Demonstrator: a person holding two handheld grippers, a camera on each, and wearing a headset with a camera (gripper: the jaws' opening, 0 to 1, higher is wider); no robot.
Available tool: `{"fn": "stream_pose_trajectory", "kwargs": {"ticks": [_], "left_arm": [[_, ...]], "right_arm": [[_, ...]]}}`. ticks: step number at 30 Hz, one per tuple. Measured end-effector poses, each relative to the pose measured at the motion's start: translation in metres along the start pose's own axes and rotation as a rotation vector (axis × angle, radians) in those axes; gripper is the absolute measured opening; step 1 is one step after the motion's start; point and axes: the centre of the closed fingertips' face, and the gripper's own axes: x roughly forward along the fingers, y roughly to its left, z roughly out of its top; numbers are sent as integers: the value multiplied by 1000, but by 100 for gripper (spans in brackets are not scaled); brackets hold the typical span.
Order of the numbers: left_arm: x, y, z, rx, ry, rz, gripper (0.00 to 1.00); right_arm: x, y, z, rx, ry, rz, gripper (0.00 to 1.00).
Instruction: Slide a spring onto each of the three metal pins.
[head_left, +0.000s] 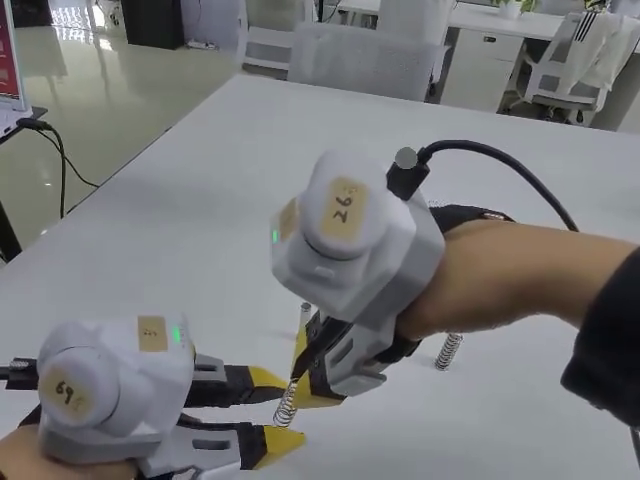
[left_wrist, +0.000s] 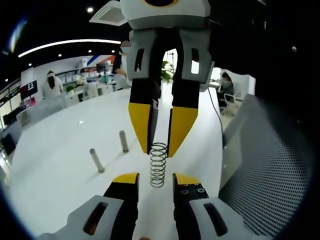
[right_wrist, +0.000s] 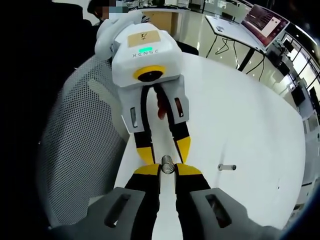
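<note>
A steel spring (head_left: 289, 399) (left_wrist: 158, 164) is pinched at its upper end by my right gripper (head_left: 306, 385) (right_wrist: 167, 170), which is shut on it; in the right gripper view the spring (right_wrist: 167, 163) shows end-on between the yellow tips. My left gripper (head_left: 280, 408) (left_wrist: 156, 179) faces it with its jaws open, the spring's lower end between them without touching. Two bare metal pins (left_wrist: 123, 141) (left_wrist: 96, 160) stand on the white table just left of the spring. One pin (head_left: 305, 318) (right_wrist: 226, 167) rises behind the right gripper. A second spring (head_left: 448, 350) stands upright to the right.
The white table (head_left: 200, 200) stretches far and left. A grey mesh chair back (left_wrist: 270, 165) (right_wrist: 85, 125) stands close by the table's edge. Another chair (head_left: 365, 60) sits at the far edge. A black cable (head_left: 500, 165) runs from the right gripper.
</note>
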Motion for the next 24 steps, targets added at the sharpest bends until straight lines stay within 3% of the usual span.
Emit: {"fn": "stream_pose_trajectory", "kwargs": {"ticks": [24], "left_arm": [[-4, 16, -1, -56, -9, 76, 41]], "right_arm": [[-18, -22, -13, 39, 16, -62, 8]]}}
